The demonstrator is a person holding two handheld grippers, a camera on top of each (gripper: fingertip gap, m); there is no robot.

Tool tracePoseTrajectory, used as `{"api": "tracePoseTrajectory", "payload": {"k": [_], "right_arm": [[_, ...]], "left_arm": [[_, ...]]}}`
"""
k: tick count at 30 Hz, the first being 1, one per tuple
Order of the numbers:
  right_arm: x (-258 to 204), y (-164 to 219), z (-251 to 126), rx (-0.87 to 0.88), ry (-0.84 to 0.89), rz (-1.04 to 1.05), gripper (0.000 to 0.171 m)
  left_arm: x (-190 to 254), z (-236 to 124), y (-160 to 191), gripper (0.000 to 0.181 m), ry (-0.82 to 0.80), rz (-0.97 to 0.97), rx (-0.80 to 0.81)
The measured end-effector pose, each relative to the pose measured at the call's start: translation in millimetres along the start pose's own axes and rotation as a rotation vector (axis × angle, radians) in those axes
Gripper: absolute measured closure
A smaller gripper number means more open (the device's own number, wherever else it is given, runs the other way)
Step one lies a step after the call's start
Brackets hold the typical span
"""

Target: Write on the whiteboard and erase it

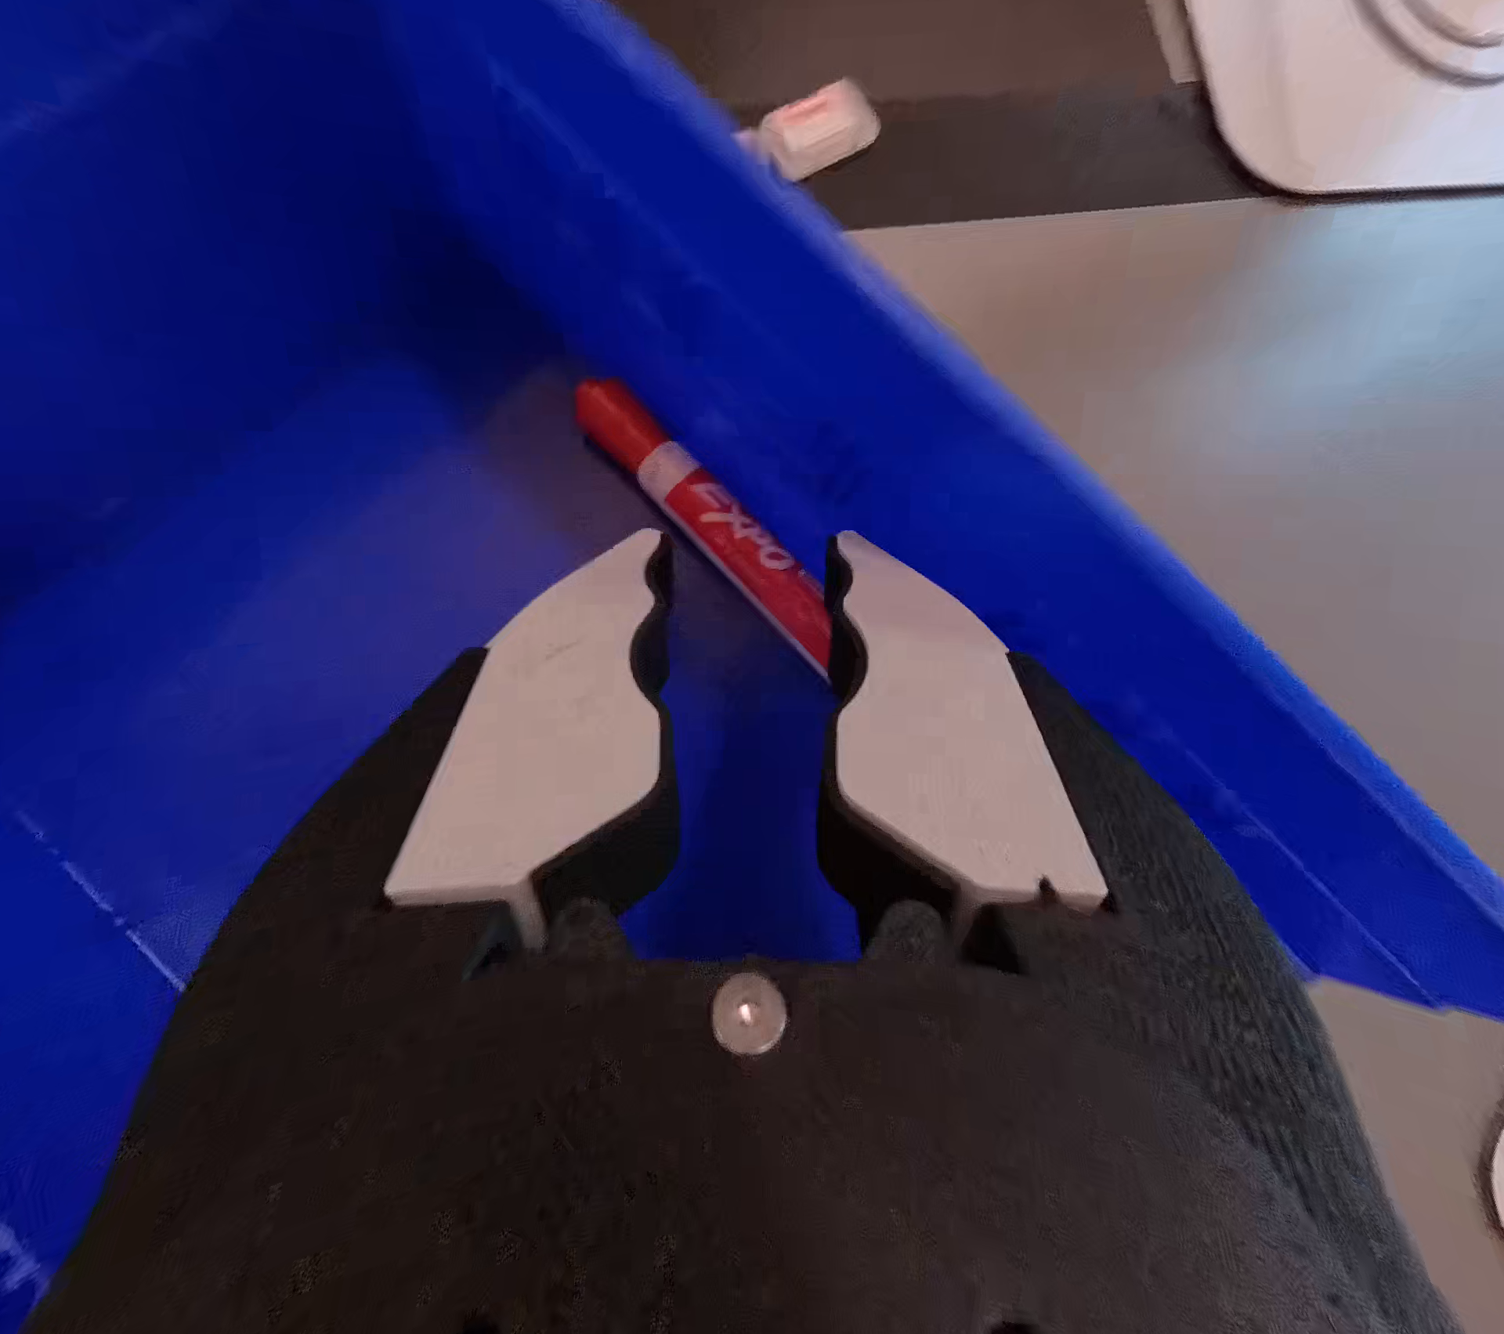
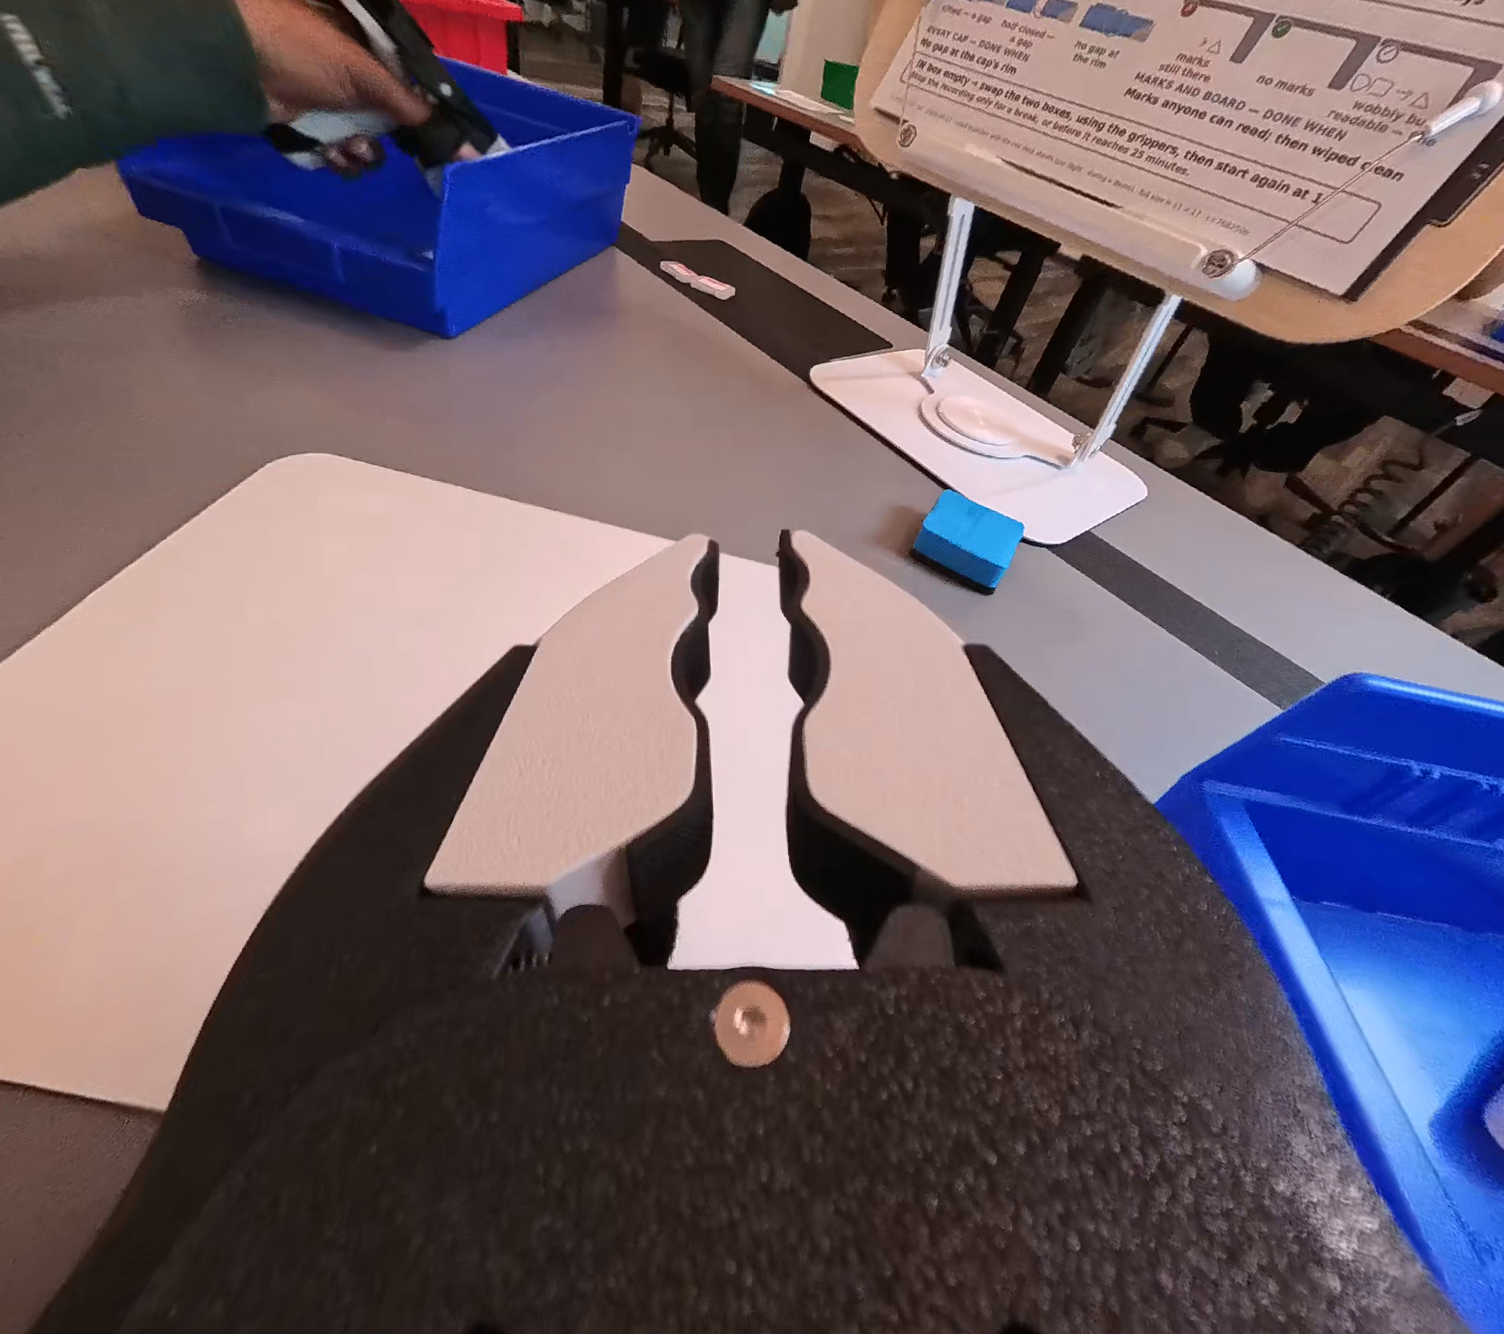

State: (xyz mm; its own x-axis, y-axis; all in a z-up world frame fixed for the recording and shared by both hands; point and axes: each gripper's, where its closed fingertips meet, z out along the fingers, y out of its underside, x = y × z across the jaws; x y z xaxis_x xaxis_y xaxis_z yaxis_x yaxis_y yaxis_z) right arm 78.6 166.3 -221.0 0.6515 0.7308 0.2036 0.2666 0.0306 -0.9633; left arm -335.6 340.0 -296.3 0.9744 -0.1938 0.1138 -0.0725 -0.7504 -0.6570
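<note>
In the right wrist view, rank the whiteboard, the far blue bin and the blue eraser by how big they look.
1. whiteboard, nearest the camera, which inflates it
2. far blue bin
3. blue eraser, clearly smallest

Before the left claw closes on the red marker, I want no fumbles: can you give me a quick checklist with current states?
1. Left claw open: ok, a clear gap shows.
2. Red marker reachable: not ok yet; it lies on the blue bin floor against the wall, only partly between the fingers.
3. Marker cap on: ok, the red cap is seated.
4. Whiteboard free of marks: ok where visible.
5. Right claw free: ok, open above the whiteboard, holding nothing.
6. Eraser at hand: ok, on the table beyond the whiteboard.
</note>
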Motion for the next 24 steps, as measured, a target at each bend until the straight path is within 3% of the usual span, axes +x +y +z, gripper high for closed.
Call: {"api": "tracePoseTrajectory", "payload": {"k": [4, 10, 11, 14, 16, 21, 24], "right_arm": [[-5, -1, -4, -0.003, -0.003, -0.060, 0.157], [-10, -2, -3, -0.001, -0.025, -0.070, 0.157], [-10, -2, -3, -0.005, -0.024, -0.074, 0.157], [-10, -2, -3, -0.005, -0.019, -0.082, 0.158], [-11, -3, -4, -0.001, -0.014, -0.090, 0.158], [-12, -1, -3, -0.010, -0.007, -0.118, 0.159], [-14, -1, -4, -0.006, -0.006, -0.132, 0.159]], "left_arm": [[-12, 22, 13, 0.136, 0.002, -0.050, -0.119], [-13, 25, 22, 0.134, -0.007, -0.027, -0.219], [-19, 25, 26, 0.141, -0.051, 0.018, -0.250], [-19, 22, 30, 0.140, -0.055, 0.034, -0.315], [-24, 20, 33, 0.156, -0.082, 0.093, -0.345], [-32, 14, 34, 0.162, -0.143, 0.231, -0.357], [-25, -5, 17, 0.162, -0.094, 0.210, -0.231]]}}
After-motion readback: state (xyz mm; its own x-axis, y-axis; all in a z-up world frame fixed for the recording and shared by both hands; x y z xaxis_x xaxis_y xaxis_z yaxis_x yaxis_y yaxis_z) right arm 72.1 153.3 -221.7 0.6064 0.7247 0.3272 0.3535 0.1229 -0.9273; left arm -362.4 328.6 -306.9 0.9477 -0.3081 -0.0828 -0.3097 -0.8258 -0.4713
